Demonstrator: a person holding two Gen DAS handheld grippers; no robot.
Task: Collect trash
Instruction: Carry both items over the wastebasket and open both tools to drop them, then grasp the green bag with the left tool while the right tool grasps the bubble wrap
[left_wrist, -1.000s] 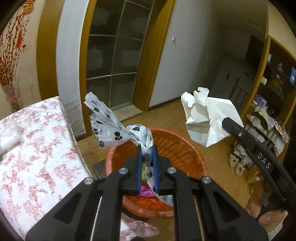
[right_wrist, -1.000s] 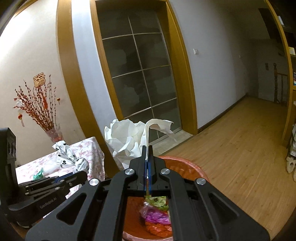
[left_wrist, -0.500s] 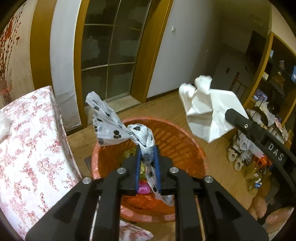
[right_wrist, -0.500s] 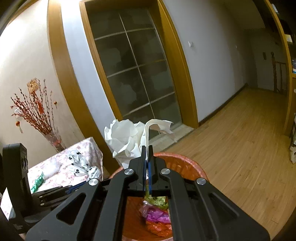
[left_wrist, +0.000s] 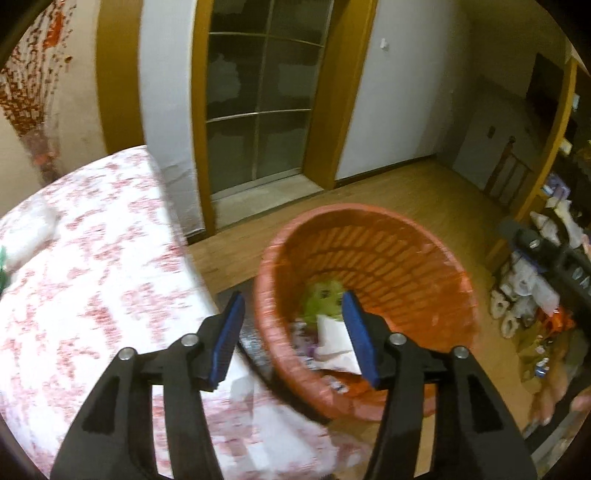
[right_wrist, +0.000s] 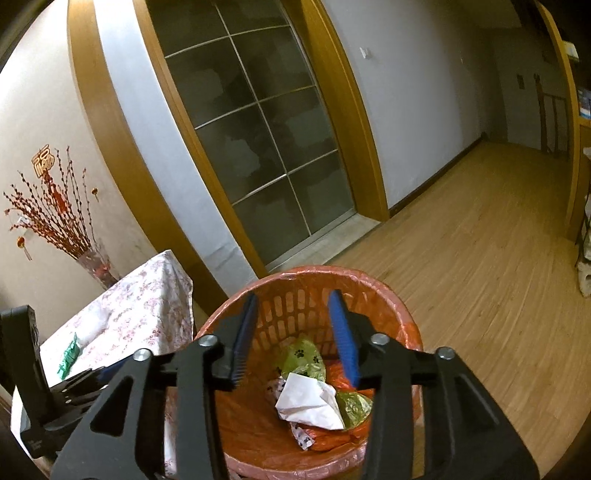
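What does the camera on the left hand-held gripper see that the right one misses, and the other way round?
Only the left wrist view shows the cluttered shelves at the right edge and the right hand-held gripper reaching in there.

Only the right wrist view shows the vase of red branches, a green wrapper on the tablecloth, and the left hand-held gripper at lower left.

Both show the orange basket with crumpled white paper inside, the floral tablecloth and the glass door. Each gripper's own jaws are opening, with nothing between them.
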